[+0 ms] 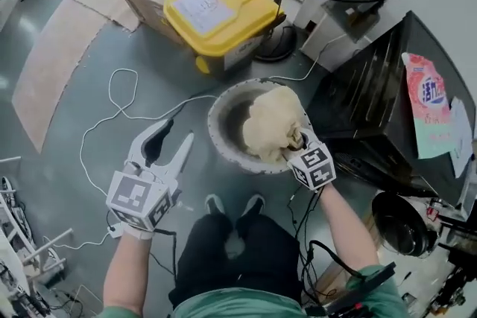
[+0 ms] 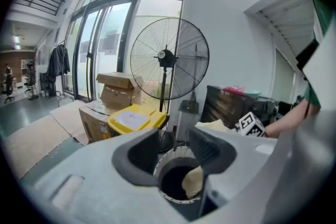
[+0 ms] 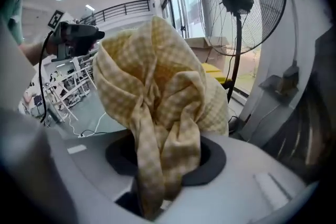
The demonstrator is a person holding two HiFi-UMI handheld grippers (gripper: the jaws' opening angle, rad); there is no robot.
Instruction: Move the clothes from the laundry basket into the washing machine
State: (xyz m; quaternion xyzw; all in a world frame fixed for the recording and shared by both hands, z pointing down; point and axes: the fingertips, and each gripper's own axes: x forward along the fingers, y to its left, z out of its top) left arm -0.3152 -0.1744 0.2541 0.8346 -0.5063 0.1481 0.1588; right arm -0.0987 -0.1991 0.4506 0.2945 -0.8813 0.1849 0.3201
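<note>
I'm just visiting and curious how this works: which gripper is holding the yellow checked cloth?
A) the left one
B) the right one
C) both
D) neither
B: the right gripper is shut on the yellow checked cloth, while the left gripper has its jaws apart, gripping nothing.

Cardboard [image 1: 48, 63], laundry basket [image 1: 215, 123] on grey floor [image 1: 171, 74]
</note>
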